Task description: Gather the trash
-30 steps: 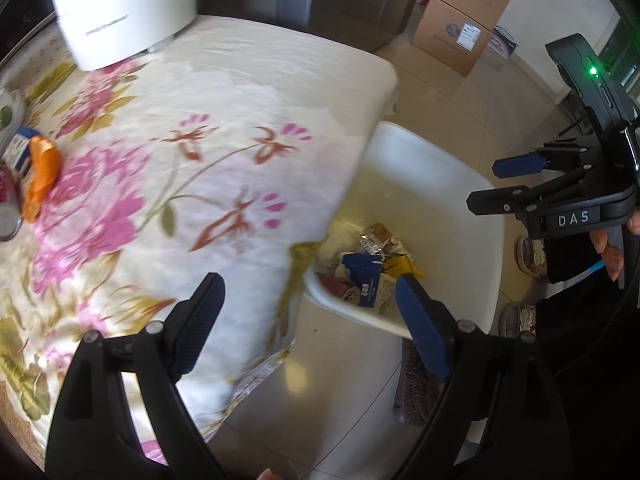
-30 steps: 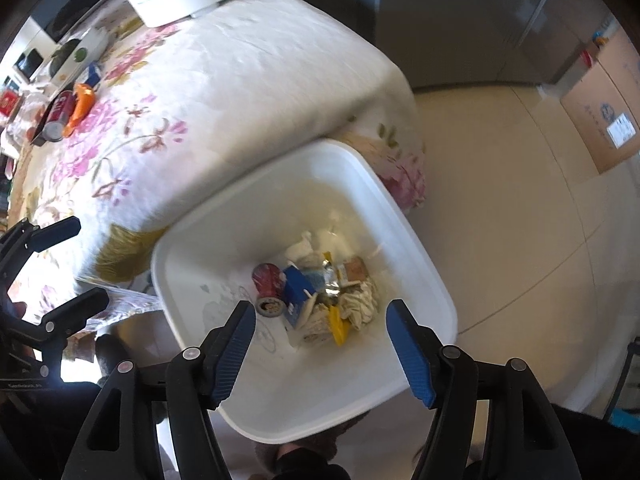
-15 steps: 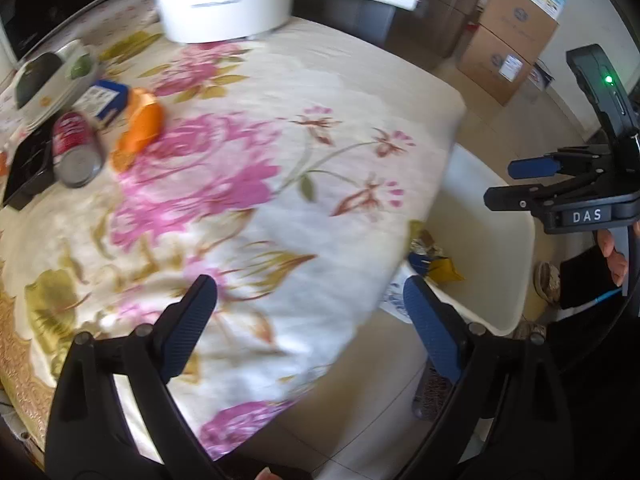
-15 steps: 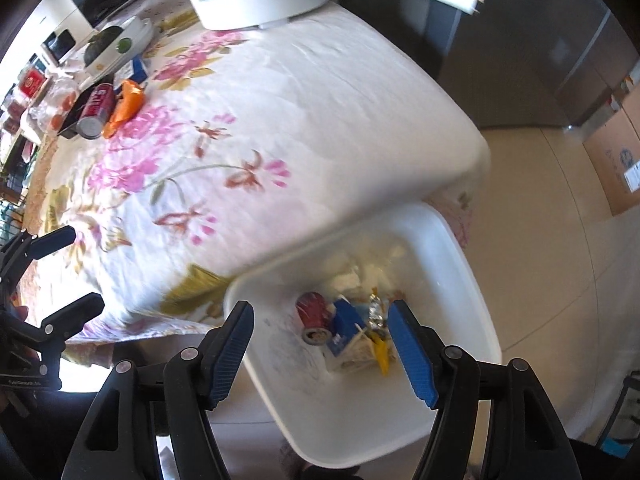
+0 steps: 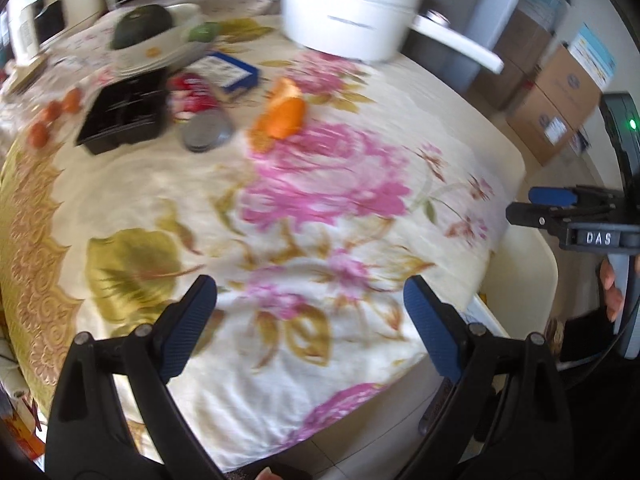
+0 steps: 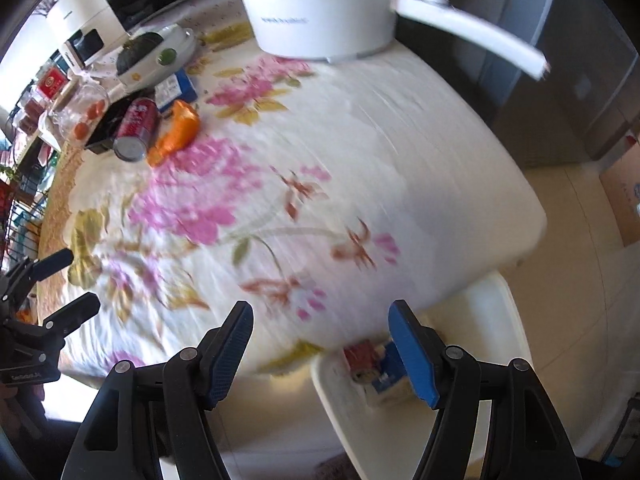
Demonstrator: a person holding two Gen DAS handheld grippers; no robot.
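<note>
Since the earlier frames, both views are shifted away from the white bin (image 6: 496, 312) and onto the flowered surface (image 5: 320, 208); the bin is now pushed to the lower right of each frame. The jaws of the left gripper (image 5: 310, 312) have just been opening and now stand wide, with only tablecloth between the fingers (image 5: 192, 320). The right gripper (image 6: 322, 340) is held moderately open, also empty, its right finger overlapping the bin's rim, where a red can and a blue carton are seen inside.

The remaining trash lies well beyond the fingers, in the upper left of both frames. A red can (image 6: 136, 128) lies on its side, long axis running toward the lower left in the right wrist view, silver end facing the camera. Just beside it, on its right, an orange wrapper (image 6: 178, 132) lies along roughly the same line. A blue box (image 5: 230, 72) lies behind them, its label blurred. A black tray (image 5: 124, 114) lies left of the can.

"DAS" is read on the right gripper at the right edge of the left wrist view. Writing on the white pot (image 6: 320, 12) is too blurred to read.
</note>
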